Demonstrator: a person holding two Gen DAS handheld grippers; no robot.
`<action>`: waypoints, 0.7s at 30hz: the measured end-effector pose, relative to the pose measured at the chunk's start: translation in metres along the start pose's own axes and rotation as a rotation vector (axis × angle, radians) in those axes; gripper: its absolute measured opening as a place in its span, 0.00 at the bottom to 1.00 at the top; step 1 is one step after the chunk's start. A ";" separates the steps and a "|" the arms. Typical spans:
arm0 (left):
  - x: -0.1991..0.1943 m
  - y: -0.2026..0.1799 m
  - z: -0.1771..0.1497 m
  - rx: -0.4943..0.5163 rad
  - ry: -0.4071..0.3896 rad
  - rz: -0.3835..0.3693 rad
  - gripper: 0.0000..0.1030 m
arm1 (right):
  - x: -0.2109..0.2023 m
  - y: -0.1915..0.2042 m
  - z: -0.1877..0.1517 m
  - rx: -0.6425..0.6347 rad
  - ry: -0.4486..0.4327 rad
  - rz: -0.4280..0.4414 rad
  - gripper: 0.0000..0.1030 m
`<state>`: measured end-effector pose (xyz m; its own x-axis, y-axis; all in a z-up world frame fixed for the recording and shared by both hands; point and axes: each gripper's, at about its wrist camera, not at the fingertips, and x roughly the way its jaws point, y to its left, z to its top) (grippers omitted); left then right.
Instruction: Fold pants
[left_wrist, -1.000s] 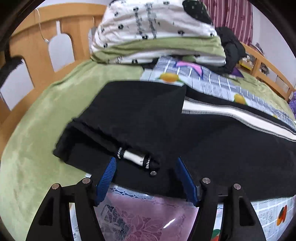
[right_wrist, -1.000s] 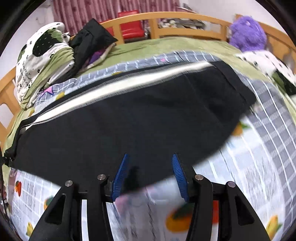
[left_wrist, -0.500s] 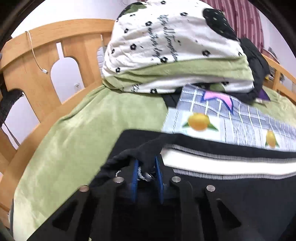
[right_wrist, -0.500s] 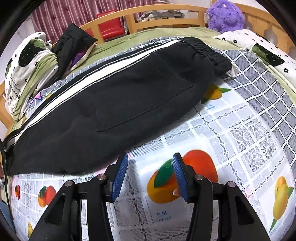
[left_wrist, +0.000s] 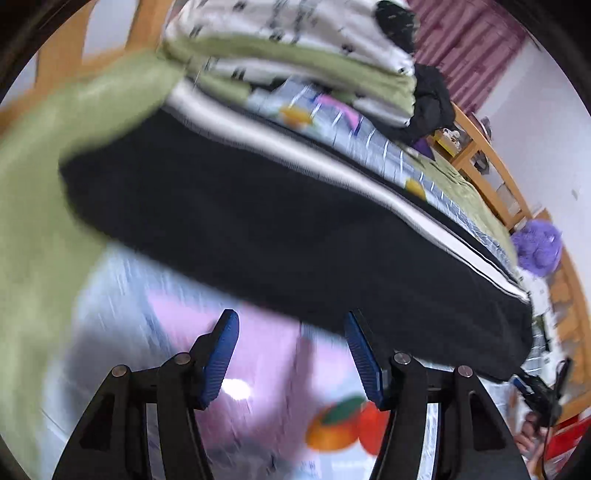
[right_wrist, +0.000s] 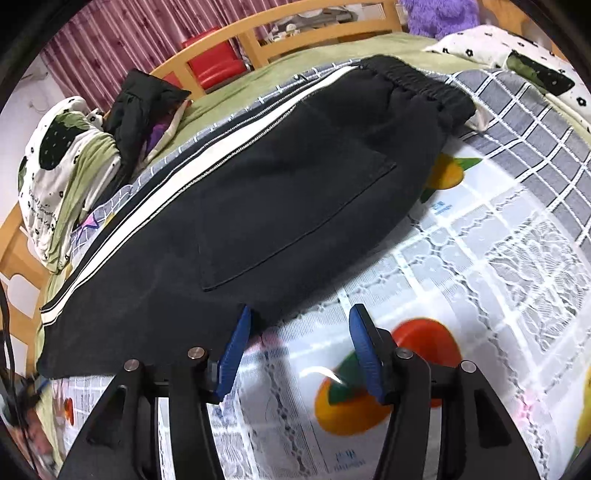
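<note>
Both grippers released: left gripper (left_wrist: 291, 350), right gripper (right_wrist: 299, 343). Pants (right_wrist: 295, 192) halved lengthwise on fruit-print sheet (right_wrist: 461, 295). Judgement: pinch both layers at hem before folding across.

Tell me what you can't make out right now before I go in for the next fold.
- Left wrist view: motion blur smears the pants; cuff and drawstring unreadable.
- Right wrist view: the left gripper is out of frame; the pants' cuff end runs toward the frame's left edge.
- Small print on the fruit-print cloth: too small.

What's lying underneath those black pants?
The black pants lie on a fruit-printed cloth over a green blanket. Whatever sits directly beneath the fabric is covered.
</note>
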<state>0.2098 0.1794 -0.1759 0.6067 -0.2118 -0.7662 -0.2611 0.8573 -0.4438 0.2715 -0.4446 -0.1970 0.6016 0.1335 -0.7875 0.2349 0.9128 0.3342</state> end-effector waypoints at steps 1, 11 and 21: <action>0.004 0.004 -0.005 -0.024 0.001 -0.018 0.56 | 0.001 0.001 0.004 0.006 -0.001 0.015 0.53; 0.035 0.023 0.023 -0.263 -0.087 -0.145 0.54 | 0.042 0.003 0.048 0.087 0.018 0.047 0.53; 0.032 0.009 0.034 -0.190 -0.100 -0.099 0.11 | 0.035 0.001 0.062 0.156 -0.056 -0.008 0.07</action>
<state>0.2520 0.1964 -0.1892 0.7052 -0.2350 -0.6689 -0.3276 0.7287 -0.6013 0.3398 -0.4631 -0.1926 0.6395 0.1005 -0.7622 0.3530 0.8423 0.4073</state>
